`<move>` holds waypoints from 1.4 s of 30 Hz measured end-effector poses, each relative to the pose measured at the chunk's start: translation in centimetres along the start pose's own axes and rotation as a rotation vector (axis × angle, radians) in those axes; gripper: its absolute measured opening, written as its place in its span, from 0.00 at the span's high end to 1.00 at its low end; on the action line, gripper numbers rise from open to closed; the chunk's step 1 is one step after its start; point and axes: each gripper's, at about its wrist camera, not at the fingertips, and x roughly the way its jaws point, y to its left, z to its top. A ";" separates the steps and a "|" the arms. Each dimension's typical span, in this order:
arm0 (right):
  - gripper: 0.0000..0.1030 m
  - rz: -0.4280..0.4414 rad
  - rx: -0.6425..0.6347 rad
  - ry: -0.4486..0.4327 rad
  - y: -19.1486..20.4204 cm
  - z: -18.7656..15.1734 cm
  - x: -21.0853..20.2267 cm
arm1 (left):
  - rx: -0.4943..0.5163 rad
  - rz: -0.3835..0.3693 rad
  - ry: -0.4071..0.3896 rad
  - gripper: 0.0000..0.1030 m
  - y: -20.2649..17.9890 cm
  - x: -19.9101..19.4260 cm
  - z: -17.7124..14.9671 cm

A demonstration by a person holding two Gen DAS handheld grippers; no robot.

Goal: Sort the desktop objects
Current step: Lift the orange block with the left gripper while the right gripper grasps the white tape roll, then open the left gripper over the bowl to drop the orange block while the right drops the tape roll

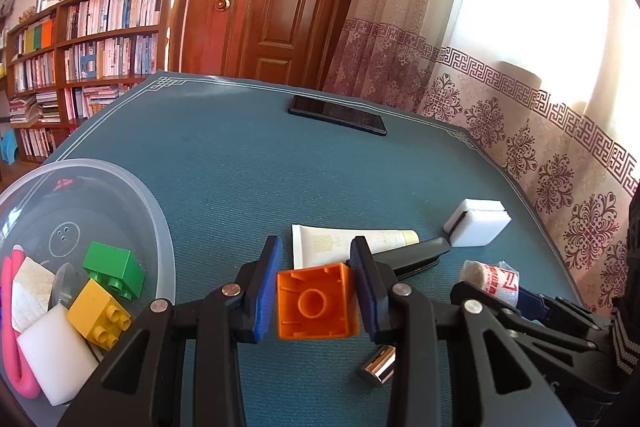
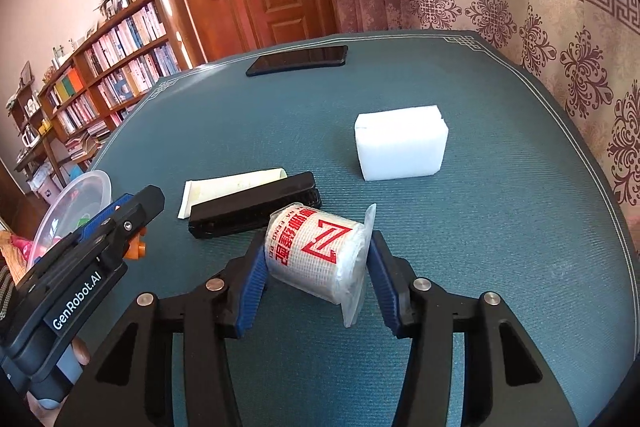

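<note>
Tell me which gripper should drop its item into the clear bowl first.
Left, probably. The left gripper already clamps the orange brick right beside the clear bowl. The right gripper, holding the wrapped roll, sits on the far side of the left one.

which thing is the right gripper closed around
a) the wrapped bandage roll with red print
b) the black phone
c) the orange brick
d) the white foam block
a: in the right wrist view the right gripper has its blue pads against both ends of the wrapped bandage roll, while the orange brick sits in the left gripper and the white foam block and black phone lie untouched on the mat.
</note>
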 end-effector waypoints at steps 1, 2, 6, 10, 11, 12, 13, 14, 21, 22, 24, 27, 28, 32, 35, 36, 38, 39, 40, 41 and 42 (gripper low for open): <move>0.49 -0.002 0.002 -0.003 0.0 0.0 -0.2 | -0.002 -0.001 0.001 0.62 0.0 0.0 0.0; 0.49 -0.002 0.004 -0.006 0.0 0.0 -0.5 | -0.005 -0.001 0.000 0.62 0.1 -0.1 0.1; 0.49 0.002 0.004 -0.021 0.5 0.0 -1.4 | -0.010 -0.011 -0.021 0.62 0.2 -1.2 0.5; 0.49 0.022 -0.011 -0.032 1.7 -0.2 -2.0 | -0.014 -0.010 -0.050 0.62 0.6 -2.7 1.0; 0.49 0.029 -0.017 -0.033 2.0 -0.2 -2.1 | -0.018 -0.008 -0.053 0.62 0.8 -3.0 1.1; 0.49 0.036 -0.023 -0.034 2.4 -0.2 -2.2 | -0.025 -0.007 -0.055 0.62 1.1 -3.3 1.2; 0.49 0.043 -0.030 -0.035 2.8 -0.3 -2.3 | -0.032 -0.007 -0.056 0.62 1.3 -3.5 1.4; 0.49 0.050 -0.036 -0.036 3.2 -0.3 -2.3 | -0.039 -0.003 -0.057 0.62 1.7 -3.7 1.5; 0.49 0.097 -0.069 -0.038 5.5 -0.3 -2.6 | -0.046 0.045 -0.082 0.62 3.6 -5.6 2.2; 0.49 0.104 -0.073 -0.040 5.8 -0.3 -2.6 | -0.048 0.053 -0.084 0.62 3.9 -5.9 2.3; 0.49 0.117 -0.084 -0.044 6.5 -0.1 -2.7 | -0.058 0.063 -0.084 0.62 4.8 -6.3 2.3; 0.49 0.134 -0.100 -0.047 7.6 -0.1 -2.7 | -0.083 0.089 -0.084 0.62 6.7 -6.9 2.3; 0.49 0.141 -0.105 -0.047 8.0 -0.1 -2.7 | -0.093 0.100 -0.086 0.62 7.4 -7.2 2.3; 0.49 0.167 -0.131 -0.042 9.7 -0.2 -2.5 | -0.121 0.148 -0.096 0.62 10.0 -8.0 2.4; 0.49 0.185 -0.153 -0.040 11.0 -0.2 -2.5 | -0.141 0.179 -0.097 0.62 11.8 -8.3 2.4; 0.49 0.190 -0.160 -0.040 11.4 -0.2 -2.5 | -0.150 0.187 -0.097 0.62 12.4 -8.4 2.5; 0.49 0.200 -0.175 -0.041 12.3 -0.2 -2.4 | -0.162 0.200 -0.099 0.62 13.2 -8.6 2.5; 0.49 0.205 -0.182 -0.042 12.7 -0.1 -2.4 | -0.166 0.205 -0.101 0.62 13.5 -8.6 2.6; 0.49 0.210 -0.189 -0.043 13.1 -0.1 -2.4 | -0.168 0.209 -0.104 0.62 13.8 -8.7 2.7; 0.49 0.215 -0.195 -0.044 13.4 0.0 -2.3 | -0.168 0.212 -0.105 0.62 13.9 -8.7 2.8; 0.49 0.221 -0.201 -0.044 13.8 0.0 -2.3 | -0.170 0.213 -0.106 0.62 14.1 -8.7 2.8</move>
